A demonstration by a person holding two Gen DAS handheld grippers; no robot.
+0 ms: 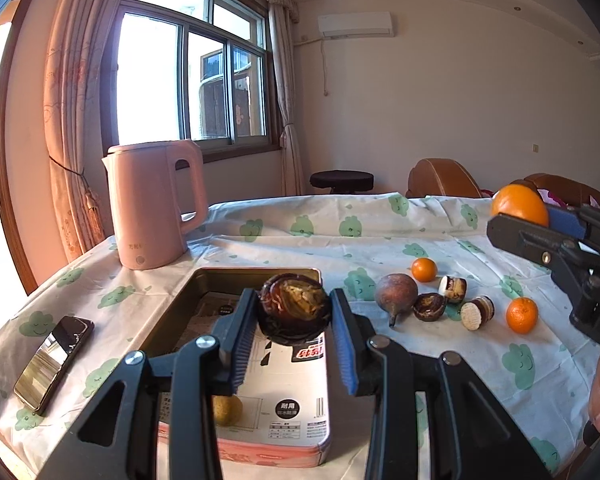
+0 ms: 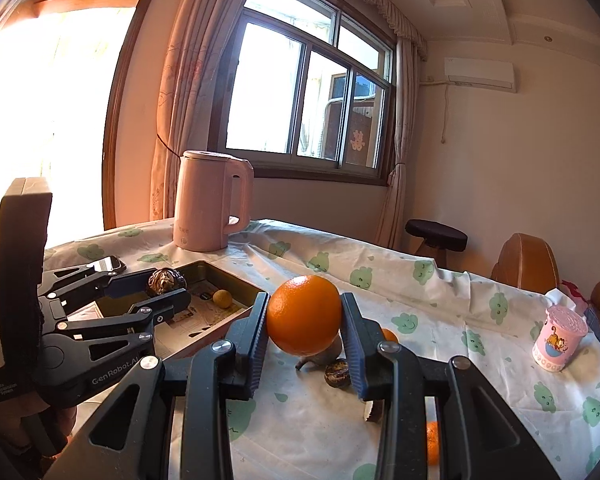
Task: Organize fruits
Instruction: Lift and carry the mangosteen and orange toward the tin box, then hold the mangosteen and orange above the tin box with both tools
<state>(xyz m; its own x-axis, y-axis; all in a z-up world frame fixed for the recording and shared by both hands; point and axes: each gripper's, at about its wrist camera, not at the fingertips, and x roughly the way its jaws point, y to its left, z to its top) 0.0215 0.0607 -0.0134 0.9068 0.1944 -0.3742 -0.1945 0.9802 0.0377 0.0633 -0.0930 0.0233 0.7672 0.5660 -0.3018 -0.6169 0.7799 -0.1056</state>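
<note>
Both my grippers loaded, fruit in the air over the table!

My left gripper (image 1: 294, 312) clamps a dark brown mangosteen (image 1: 295, 307) at centre frame, above the open metal tin (image 1: 188, 292), where a small yellow fruit (image 2: 222, 299) lies. My right gripper (image 2: 305, 316) squeezes a big orange (image 2: 304, 314), centre of its view. Lower right on the tablecloth (image 1: 340, 248): two small oranges (image 1: 424, 270), a brownish pear (image 1: 395, 292), cut mangosteen pieces (image 1: 429, 307).

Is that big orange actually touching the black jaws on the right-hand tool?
Touching. The right wrist view shows the orange lifted off the table, the right gripper pressing its jaws against both sides with no gap.
</note>
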